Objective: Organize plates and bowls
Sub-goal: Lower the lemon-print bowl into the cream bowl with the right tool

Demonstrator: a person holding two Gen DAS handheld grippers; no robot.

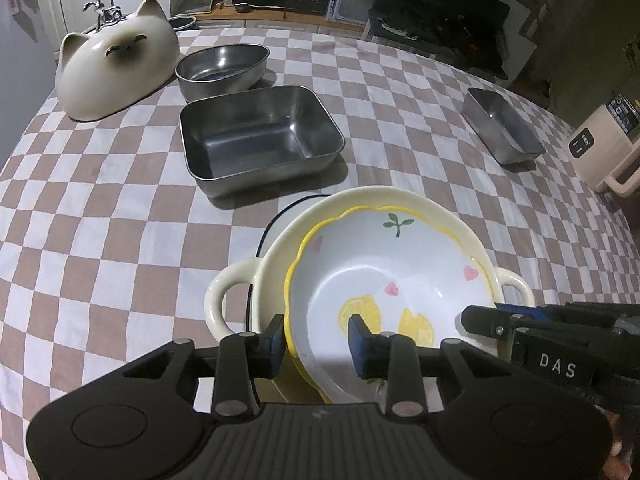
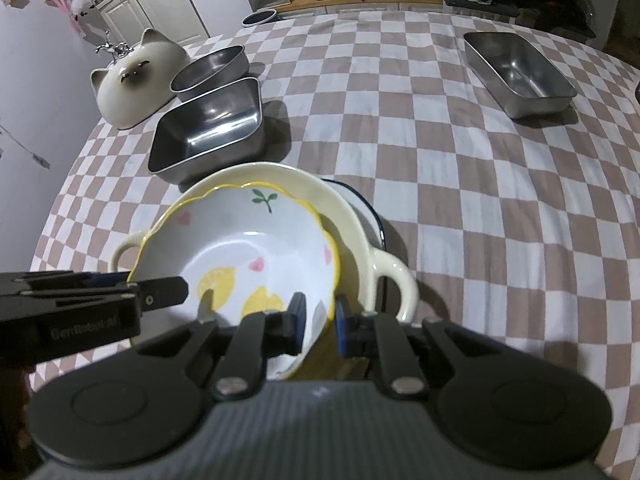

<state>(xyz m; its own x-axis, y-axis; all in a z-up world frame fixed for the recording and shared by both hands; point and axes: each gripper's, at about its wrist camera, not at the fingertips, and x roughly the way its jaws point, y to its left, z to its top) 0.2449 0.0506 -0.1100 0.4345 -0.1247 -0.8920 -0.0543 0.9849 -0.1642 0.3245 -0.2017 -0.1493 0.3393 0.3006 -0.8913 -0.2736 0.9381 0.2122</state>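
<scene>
A white bowl (image 1: pixel 380 264) with a yellow wavy rim and lemon and heart prints sits inside a cream two-handled dish (image 1: pixel 400 200). The dish rests on a white plate with a dark blue rim (image 1: pixel 290 210). My left gripper (image 1: pixel 316 334) straddles the bowl's near-left rim; its jaws stand apart and the inner pad is clear of the bowl wall. In the right wrist view, my right gripper (image 2: pixel 320 324) is shut on the near-right rim of that bowl (image 2: pixel 248 240). Each gripper shows side-on in the other's view, the right gripper (image 1: pixel 492 314) and the left gripper (image 2: pixel 164 290).
On the checkered tablecloth stand a large rectangular steel tray (image 1: pixel 260 136), an oval steel bowl (image 1: pixel 222 66) behind it, a cat-faced ceramic piece (image 1: pixel 116 72) at the far left, and a narrow steel tray (image 1: pixel 502 126) at the far right. A beige appliance (image 1: pixel 600 148) sits past the right edge.
</scene>
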